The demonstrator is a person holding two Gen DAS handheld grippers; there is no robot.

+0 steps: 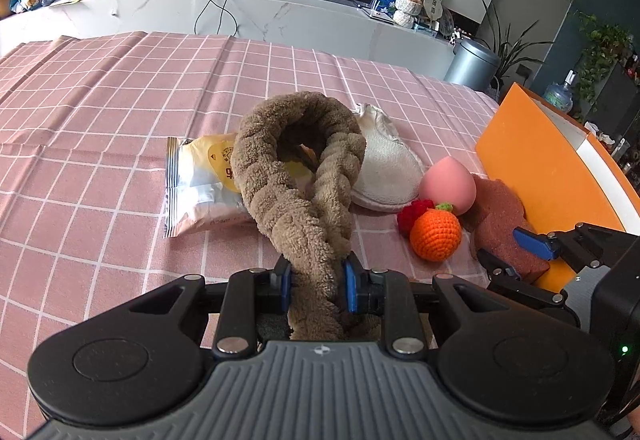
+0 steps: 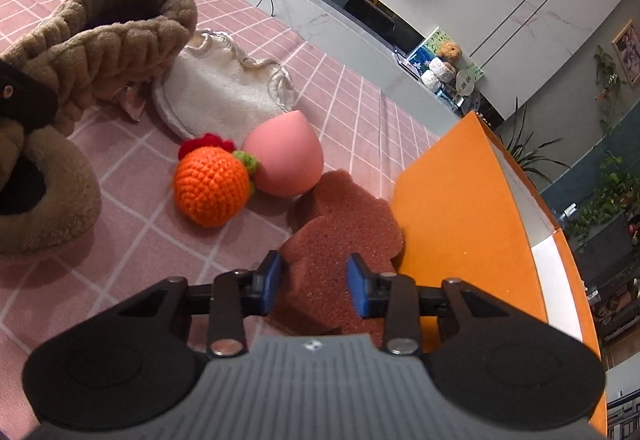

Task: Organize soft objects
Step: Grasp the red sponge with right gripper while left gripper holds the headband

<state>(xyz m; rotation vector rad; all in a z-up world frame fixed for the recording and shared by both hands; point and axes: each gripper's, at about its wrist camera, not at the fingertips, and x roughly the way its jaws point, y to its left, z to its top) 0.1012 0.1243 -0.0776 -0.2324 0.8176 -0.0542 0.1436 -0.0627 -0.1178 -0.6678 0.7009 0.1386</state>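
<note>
The right hand-held gripper (image 2: 314, 286) sits nearest, its blue pads clenched on the near end of the brown sponge (image 2: 340, 232), which lies on the checked counter (image 2: 120, 240) against the orange box (image 2: 460, 200). To do this well, I judge the sponge should be lifted straight up and clear of the box wall. The left hand-held gripper (image 1: 317, 280) is grasping the plush brown headband (image 1: 296, 160), draped over a snack packet (image 1: 196, 184).

No legible txt; snack packet (image 1: 200, 180) print too blurry
</note>
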